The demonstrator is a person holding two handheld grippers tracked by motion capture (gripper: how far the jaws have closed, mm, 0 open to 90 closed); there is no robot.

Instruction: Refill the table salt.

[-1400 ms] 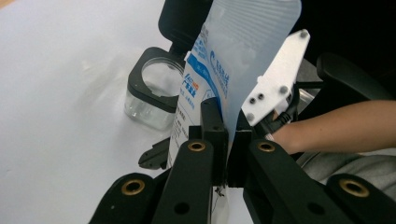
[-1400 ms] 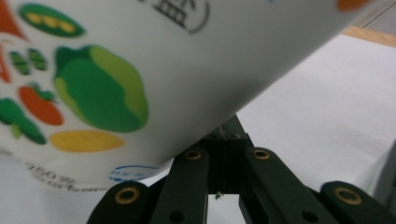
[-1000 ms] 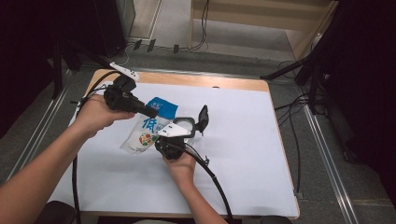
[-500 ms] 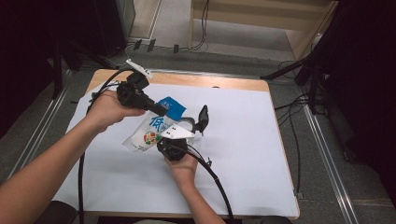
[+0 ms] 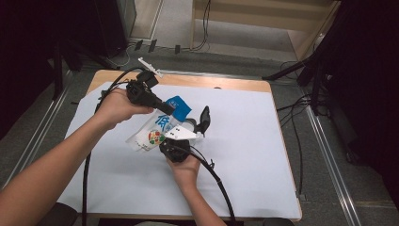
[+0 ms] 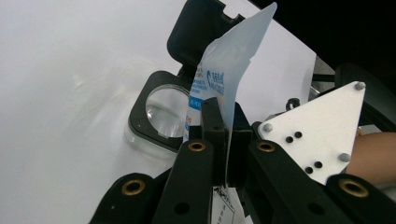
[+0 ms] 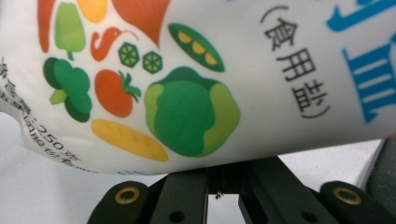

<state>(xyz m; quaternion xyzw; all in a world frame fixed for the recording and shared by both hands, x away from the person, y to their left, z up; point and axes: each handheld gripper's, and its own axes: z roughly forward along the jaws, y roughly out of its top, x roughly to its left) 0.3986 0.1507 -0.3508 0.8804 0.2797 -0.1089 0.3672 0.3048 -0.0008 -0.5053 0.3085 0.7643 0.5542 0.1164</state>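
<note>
a white sheet is spread over a wooden table; the wood is exposed only as a strip along the far edge, in the upper middle of the high view. the table stands on a grey floor, with metal rails at the left and right of the frame. cables are seen lying on the floor at the top, before a pale wooden unit. the upper left and right corners are dark.

a salt bag, white with a blue top and printed vegetables, is held above the sheet left of the frame's centre. its blue top edge is clamped by the left gripper, whose jaws are closed flat on the film; in the left gripper view the bag's edge is seen rising from between the closed jaws. the right gripper is placed at the bag's lower side, just below centre. in the right gripper view the bag lies across the jaws, which are drawn together; whether the bag's edge is pinched there cannot be told.

a black-rimmed box with its lid raised is set on the sheet just beyond the bag, in the middle of the left gripper view.
</note>
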